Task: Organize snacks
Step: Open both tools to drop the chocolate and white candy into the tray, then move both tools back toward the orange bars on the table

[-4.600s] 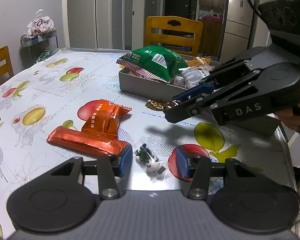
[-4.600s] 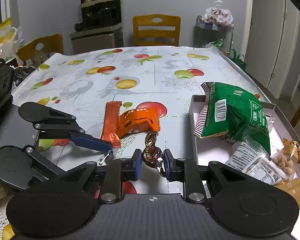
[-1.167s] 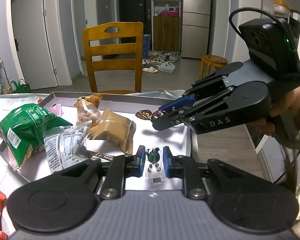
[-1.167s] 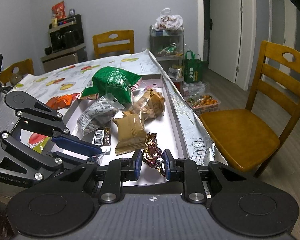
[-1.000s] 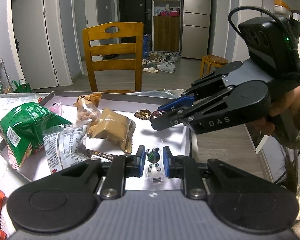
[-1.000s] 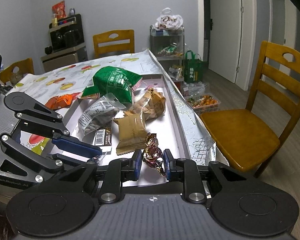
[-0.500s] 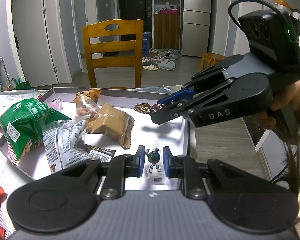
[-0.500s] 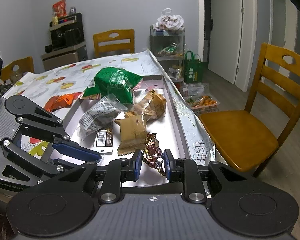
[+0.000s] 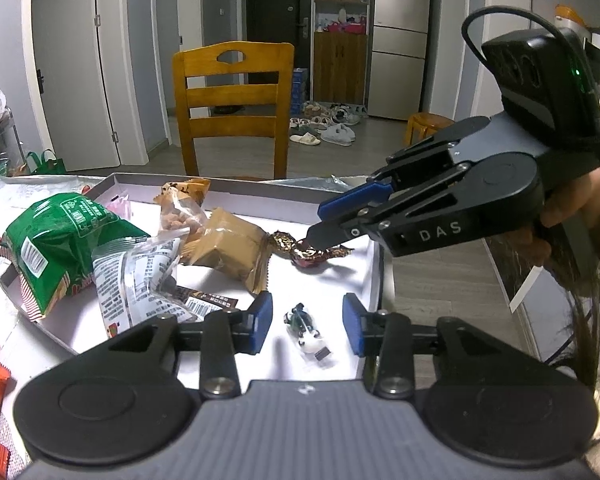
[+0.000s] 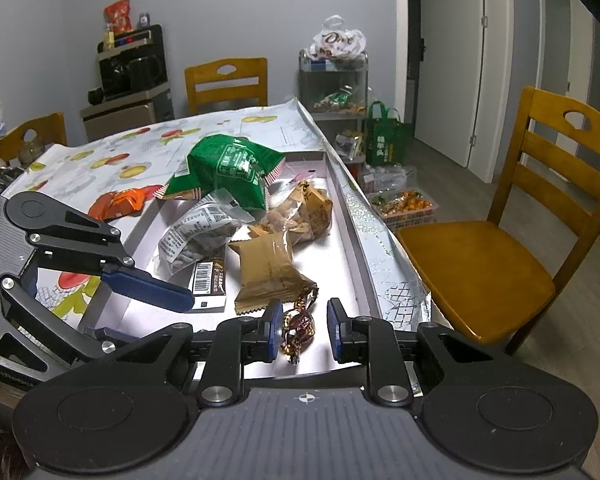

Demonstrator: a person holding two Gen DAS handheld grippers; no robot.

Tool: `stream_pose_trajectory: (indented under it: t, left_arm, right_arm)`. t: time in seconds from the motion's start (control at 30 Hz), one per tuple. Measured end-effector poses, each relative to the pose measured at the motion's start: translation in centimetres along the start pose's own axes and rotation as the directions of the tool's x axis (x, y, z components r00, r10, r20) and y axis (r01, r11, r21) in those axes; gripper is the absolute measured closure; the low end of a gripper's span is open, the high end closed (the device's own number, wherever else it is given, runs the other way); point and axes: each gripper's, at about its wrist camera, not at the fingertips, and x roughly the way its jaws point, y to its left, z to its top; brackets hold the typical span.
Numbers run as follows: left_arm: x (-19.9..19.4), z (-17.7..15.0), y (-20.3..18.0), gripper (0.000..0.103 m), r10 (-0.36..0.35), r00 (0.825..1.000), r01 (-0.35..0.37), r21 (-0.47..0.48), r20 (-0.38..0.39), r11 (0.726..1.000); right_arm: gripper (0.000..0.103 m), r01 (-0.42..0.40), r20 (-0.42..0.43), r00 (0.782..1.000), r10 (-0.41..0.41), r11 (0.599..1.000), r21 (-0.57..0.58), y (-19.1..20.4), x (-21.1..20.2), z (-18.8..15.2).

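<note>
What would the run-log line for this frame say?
phase: release into grey tray | left gripper: open, small clear-wrapped candy on tray | right gripper: open, brown foil-wrapped candy between jaws, beside tan biscuit pack

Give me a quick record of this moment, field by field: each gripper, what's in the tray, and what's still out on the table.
left gripper: jaws open, small clear candy packet lying between them on the tray floor
right gripper: jaws open, foil-wrapped chocolate between them, resting in the tray
tray: grey, on the table's edge
tray contents: green bag, clear printed packet, peanut bag, tan wrapped cake, dark bar
outside tray: orange packets on the fruit-print tablecloth
</note>
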Motion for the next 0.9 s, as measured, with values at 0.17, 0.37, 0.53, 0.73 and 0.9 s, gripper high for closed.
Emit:
stream_pose_trajectory:
  t: [0.17, 0.37, 0.53, 0.73, 0.9]
  left_arm:
    - [-0.5, 0.0, 0.1, 0.028, 0.056, 0.998, -0.055, -0.015, 0.030, 0.998]
    - [-1.6, 0.1, 0.5, 0.011, 0.062, 0.993, -0.058, -0.040, 0.097, 0.997]
    - [-2.0, 0.1, 0.0, 0.010, 0.070, 0.991, -0.068, -0.017, 0.112, 0.998]
    - [-3.7, -0.7, 0.2, 0.007, 0.097, 0.984, -0.096, -0.013, 0.148, 0.995]
    - [-5.9, -1.7, 1.2, 0.006, 0.148, 0.973, -0.143, -0.044, 0.178, 0.989]
  right_arm:
    - [0.057, -0.001, 0.007, 1.000, 0.001, 1.000, 0.020, -0.1, -0.1, 0.2]
    - [0.024, -0.037, 0.048, 0.998, 0.033, 0.996, 0.086, -0.6, -0.8, 0.5]
    - [0.016, -0.041, 0.061, 0.997, 0.035, 0.995, 0.088, -0.2, -1.1, 0.9]
    - [0.013, -0.040, 0.060, 0.998, 0.035, 0.996, 0.077, 0.8, -1.1, 1.3]
    - [0.011, -0.031, 0.063, 0.998, 0.027, 0.997, 0.071, 1.8, -1.1, 1.9]
